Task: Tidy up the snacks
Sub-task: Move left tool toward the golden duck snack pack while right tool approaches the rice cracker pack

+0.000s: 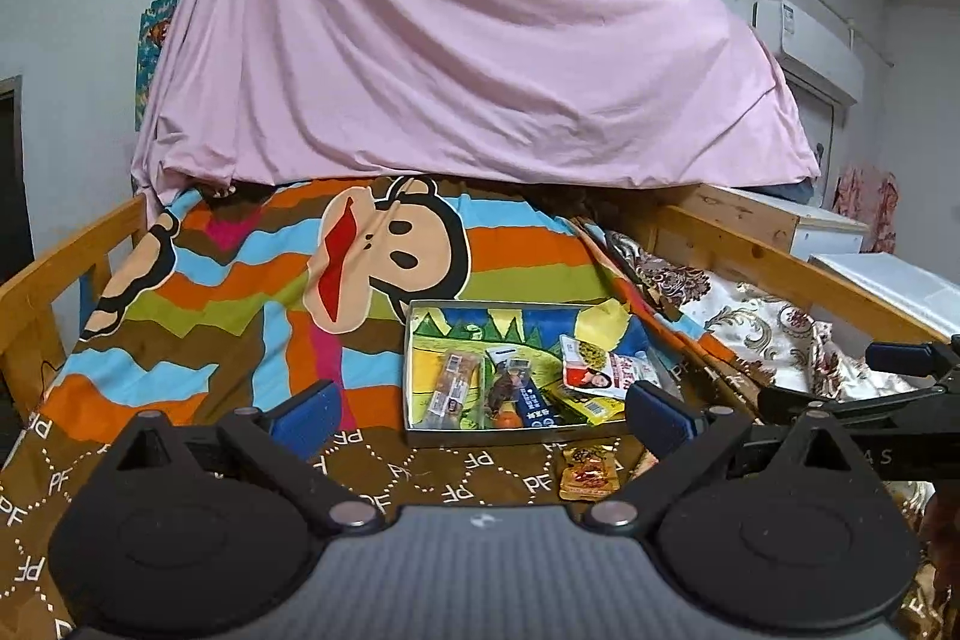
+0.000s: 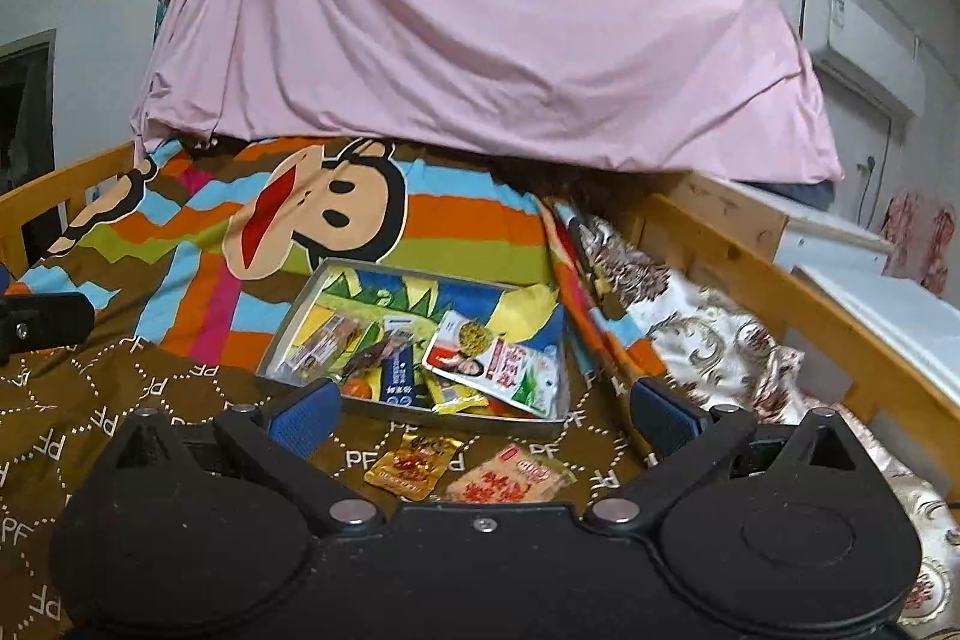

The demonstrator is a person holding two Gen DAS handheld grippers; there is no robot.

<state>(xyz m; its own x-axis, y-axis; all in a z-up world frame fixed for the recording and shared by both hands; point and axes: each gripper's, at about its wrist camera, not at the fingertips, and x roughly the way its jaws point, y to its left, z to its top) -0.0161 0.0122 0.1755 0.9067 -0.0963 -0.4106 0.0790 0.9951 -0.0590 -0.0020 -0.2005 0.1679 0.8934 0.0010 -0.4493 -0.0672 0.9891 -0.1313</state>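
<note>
A shallow metal tray (image 1: 480, 437) (image 2: 300, 307) with a colourful printed floor lies on the bed and holds several snack packets, among them a white and red pouch (image 2: 492, 361) (image 1: 606, 370). On the brown blanket in front of the tray lie a gold and red packet (image 2: 415, 465) (image 1: 587, 473) and, to its right, a pale red-printed packet (image 2: 510, 478). My left gripper (image 1: 480, 415) is open and holds nothing, just short of the tray. My right gripper (image 2: 483, 415) is also open with nothing in it, above the two loose packets.
A striped cartoon-monkey blanket (image 1: 384, 250) covers the bed. Wooden rails (image 1: 36, 292) (image 2: 810, 298) run along both sides. Pink cloth (image 1: 456, 58) hangs over the far end. A patterned white quilt (image 2: 720, 340) bunches at the right. The other gripper (image 1: 900, 400) shows at the right edge.
</note>
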